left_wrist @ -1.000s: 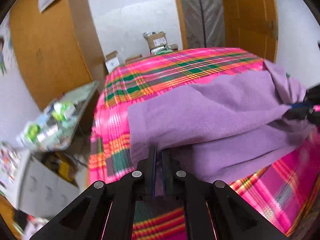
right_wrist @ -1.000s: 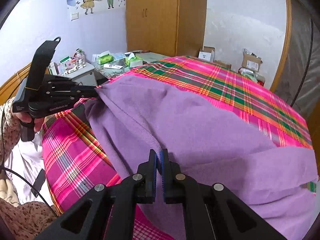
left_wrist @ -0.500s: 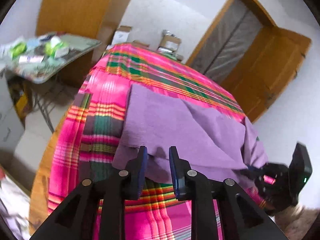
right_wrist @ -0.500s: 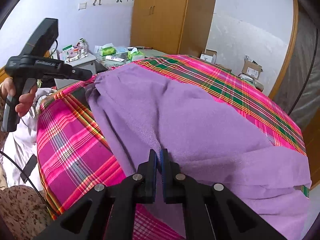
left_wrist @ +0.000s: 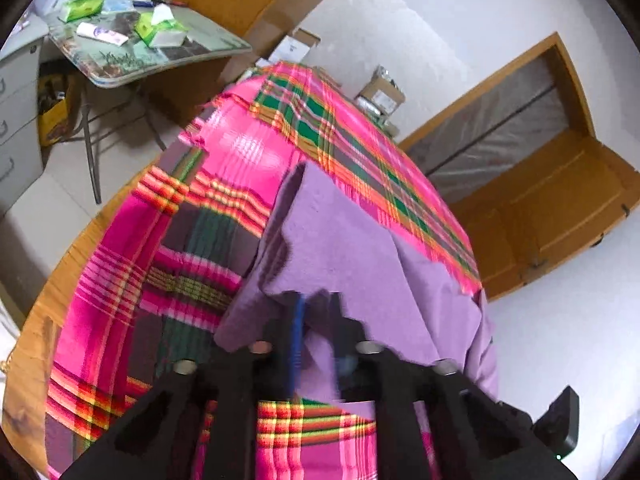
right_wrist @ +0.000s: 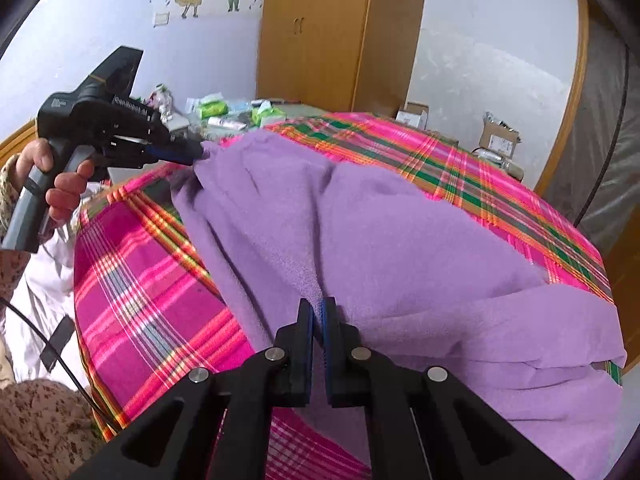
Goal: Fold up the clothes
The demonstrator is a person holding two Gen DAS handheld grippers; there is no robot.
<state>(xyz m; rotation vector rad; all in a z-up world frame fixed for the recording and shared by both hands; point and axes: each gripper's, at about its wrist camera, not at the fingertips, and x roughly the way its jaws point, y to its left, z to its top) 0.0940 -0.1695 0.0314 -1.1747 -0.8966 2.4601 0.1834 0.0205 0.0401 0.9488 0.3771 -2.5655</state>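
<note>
Both my tongs had hold of the purple cloth (right_wrist: 400, 240). Nearest me, my right gripper (right_wrist: 317, 312) had its jaws pressed together on a ridge of the fabric at about 6 o'clock in its own view, the blue pads pinching a fold. My left gripper (left_wrist: 316, 312) was just clamping down on the cloth's near edge; in its own blurred view purple fabric ran between the black fingers (left_wrist: 288, 340), and from the right wrist view it showed at 9 o'clock, gripped by my left hand (right_wrist: 56, 180), its tip biting the raised corner of the cloth. The cloth lay spread over the pink plaid bedspread (right_wrist: 132, 292), draped from 9 o'clock across to 4 o'clock. Further off, at 11 o'clock, stood a cluttered side table (right_wrist: 240, 112), then the wooden wardrobe (right_wrist: 320, 32) at 12 o'clock, and cardboard boxes (right_wrist: 496, 140) against the wall at 2 o'clock.
</note>
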